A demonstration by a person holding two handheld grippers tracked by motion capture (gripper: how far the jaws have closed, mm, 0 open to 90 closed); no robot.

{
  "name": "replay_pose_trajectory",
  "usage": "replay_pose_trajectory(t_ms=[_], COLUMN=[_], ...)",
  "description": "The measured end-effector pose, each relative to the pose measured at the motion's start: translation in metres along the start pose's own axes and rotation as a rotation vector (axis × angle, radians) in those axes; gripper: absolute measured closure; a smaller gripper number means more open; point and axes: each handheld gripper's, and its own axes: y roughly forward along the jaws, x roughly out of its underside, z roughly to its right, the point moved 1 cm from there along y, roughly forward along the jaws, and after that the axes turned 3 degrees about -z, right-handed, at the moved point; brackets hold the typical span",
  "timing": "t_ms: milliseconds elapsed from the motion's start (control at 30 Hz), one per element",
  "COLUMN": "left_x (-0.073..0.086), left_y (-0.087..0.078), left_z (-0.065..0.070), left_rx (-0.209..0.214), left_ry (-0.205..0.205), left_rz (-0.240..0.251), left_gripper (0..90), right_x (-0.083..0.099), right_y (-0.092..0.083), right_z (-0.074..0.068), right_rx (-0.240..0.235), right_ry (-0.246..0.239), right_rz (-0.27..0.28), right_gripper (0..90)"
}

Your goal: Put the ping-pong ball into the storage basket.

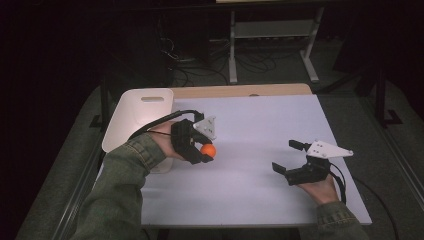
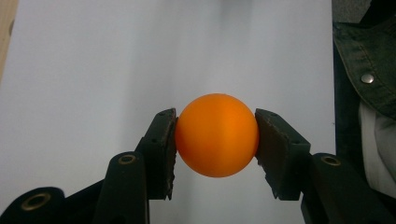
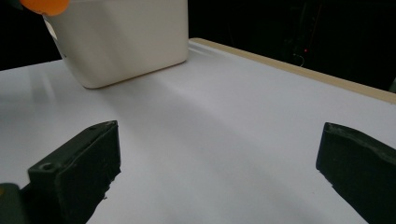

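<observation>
Ball point(image 2: 217, 135): orange, smooth, matt, round; clamped at its widest line between both pads of the left gripper point(image 1: 206, 152), clear above the table point(image 1: 260, 130), just beside the bin point(image 1: 140, 117). Handling advice: keep the squeeze light and centred, since a sphere would squirt from off-centre pads. Bin: white plastic, rounded, slot handle. Right gripper point(image 3: 219, 163): jaws wide apart, holding nothing, resting low over the white table.

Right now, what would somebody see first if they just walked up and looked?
The orange ball stands out first, pinched between the left gripper's black jaws above the white table. Beside it, at the table's left edge, stands a white bin. On the right, the right gripper rests with its jaws wide open, holding nothing.
</observation>
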Motion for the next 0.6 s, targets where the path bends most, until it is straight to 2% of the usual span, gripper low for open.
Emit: replay_pose_trajectory(t_ms=[233, 367, 600], left_x=[0.002, 0.005, 0.019], left_y=[-0.008, -0.016, -0.028], left_z=[-0.002, -0.005, -0.014], left_rx=[-0.002, -0.016, -0.034], left_ry=[-0.001, -0.009, -0.053], left_rz=[-0.023, -0.020, -0.025], left_gripper=[50.7, 50.7, 50.7], right_x=[0.000, 0.000, 0.001], right_y=[0.000, 0.000, -0.001], right_z=[0.000, 0.001, 0.002], right_rx=[-0.005, -0.004, 0.004], right_ry=[0.006, 0.005, 0.006], right_rz=[-0.001, -0.001, 0.000], right_gripper=[0.0, 0.0, 0.0])
